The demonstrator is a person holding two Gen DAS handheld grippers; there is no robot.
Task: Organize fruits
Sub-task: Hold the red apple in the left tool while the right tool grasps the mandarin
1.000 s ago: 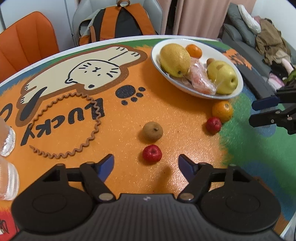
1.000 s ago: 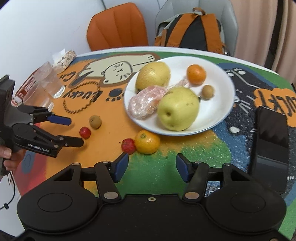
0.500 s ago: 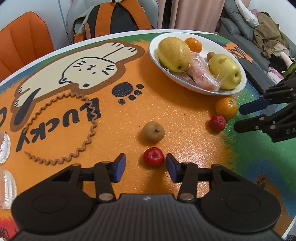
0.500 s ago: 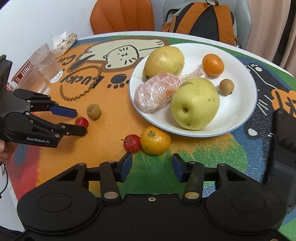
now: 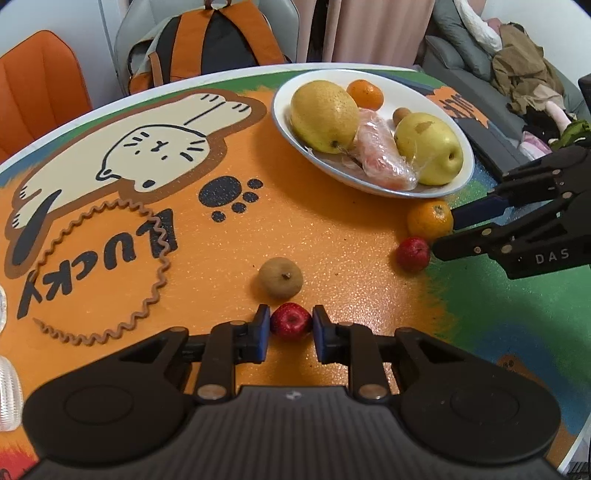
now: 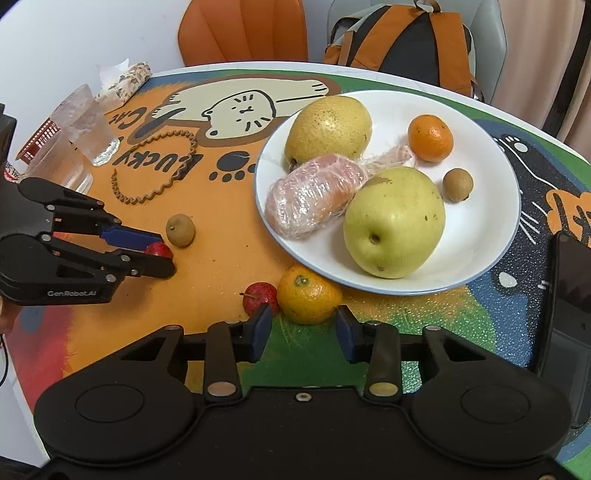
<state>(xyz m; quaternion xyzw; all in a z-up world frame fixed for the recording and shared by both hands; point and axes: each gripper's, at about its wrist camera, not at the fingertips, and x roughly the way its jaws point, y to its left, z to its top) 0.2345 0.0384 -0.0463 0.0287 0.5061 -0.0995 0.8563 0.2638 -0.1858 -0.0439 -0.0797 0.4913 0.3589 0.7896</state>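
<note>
My left gripper (image 5: 290, 326) has closed on a small red fruit (image 5: 290, 322) on the table; it also shows in the right wrist view (image 6: 160, 249). A brown round fruit (image 5: 280, 277) lies just beyond it. My right gripper (image 6: 303, 326) is open, its fingers either side of an orange mandarin (image 6: 308, 295), with a second small red fruit (image 6: 260, 295) beside the left finger. The white plate (image 6: 491, 192) holds two yellow pears, a wrapped pink piece, a mandarin and a small brown fruit.
Clear plastic cups (image 6: 86, 125) and a snack packet (image 6: 125, 79) stand at the table's far left. A black phone (image 6: 565, 302) lies at the right edge. An orange chair (image 6: 243, 29) and a backpack (image 6: 402, 40) are behind the table.
My left gripper moved forward and closed from wide open onto the small red fruit. My right gripper moved forward and down to the mandarin, its fingers narrowing somewhat.
</note>
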